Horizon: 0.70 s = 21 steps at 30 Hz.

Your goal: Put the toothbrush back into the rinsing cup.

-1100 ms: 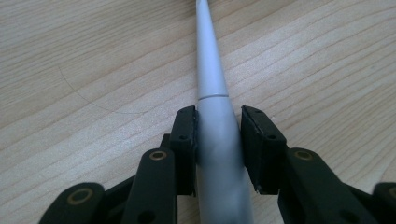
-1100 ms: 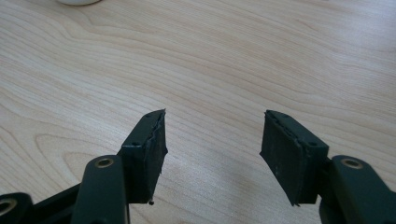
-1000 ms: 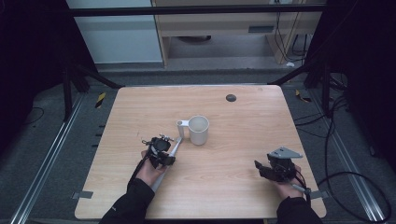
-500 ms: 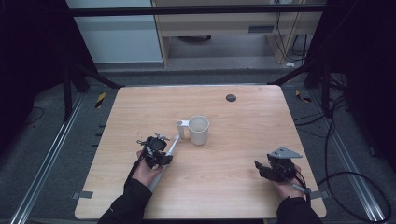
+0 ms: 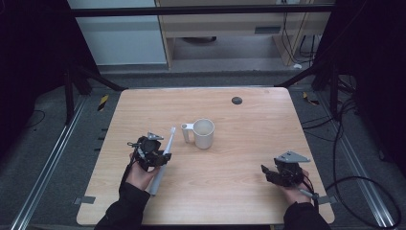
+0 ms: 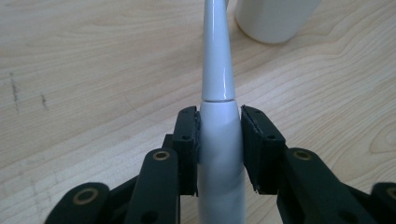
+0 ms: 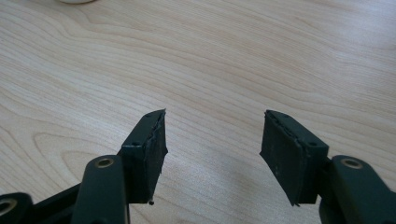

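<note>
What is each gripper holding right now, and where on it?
The left gripper is shut on the white electric toothbrush, at the top of its handle, just below the seam. The right gripper is open, holding nothing.

The counter [image 5: 258,120] is a light wood-grain top with pale edges, standing on a grey floor [image 5: 52,143]. A white mug [image 5: 203,133] stands upright near its middle, handle turned toward the left side. A small dark round disc [image 5: 236,100] lies near the far edge, well apart from the mug. A grey tape strip [image 5: 84,200] sits at the near left corner.
</note>
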Available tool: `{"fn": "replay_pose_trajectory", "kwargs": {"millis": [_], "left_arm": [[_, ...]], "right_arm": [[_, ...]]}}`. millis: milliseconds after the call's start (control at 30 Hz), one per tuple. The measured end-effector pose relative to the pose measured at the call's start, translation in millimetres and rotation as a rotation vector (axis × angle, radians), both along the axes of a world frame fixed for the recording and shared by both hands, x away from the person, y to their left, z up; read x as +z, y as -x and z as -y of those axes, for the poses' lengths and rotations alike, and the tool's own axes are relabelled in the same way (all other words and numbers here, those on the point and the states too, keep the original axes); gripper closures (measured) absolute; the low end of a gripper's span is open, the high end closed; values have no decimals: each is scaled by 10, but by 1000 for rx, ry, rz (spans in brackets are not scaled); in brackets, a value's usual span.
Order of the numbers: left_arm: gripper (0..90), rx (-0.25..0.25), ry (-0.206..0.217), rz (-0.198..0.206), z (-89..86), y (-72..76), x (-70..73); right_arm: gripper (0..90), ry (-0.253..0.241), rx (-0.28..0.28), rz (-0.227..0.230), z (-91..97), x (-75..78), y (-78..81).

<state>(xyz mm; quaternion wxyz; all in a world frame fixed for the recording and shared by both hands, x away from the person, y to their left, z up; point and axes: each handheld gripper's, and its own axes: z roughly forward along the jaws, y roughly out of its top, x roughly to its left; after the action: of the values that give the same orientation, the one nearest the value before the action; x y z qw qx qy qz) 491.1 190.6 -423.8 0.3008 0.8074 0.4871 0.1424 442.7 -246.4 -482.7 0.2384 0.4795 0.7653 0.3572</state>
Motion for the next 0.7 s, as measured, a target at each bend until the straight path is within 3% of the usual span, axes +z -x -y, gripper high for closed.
{"fn": "replay_pose_trajectory", "kwargs": {"millis": [700], "left_arm": [[672,16,87,164,-115,120,332]], "right_arm": [[402,0,-4,-1,-6,-3,2]]}}
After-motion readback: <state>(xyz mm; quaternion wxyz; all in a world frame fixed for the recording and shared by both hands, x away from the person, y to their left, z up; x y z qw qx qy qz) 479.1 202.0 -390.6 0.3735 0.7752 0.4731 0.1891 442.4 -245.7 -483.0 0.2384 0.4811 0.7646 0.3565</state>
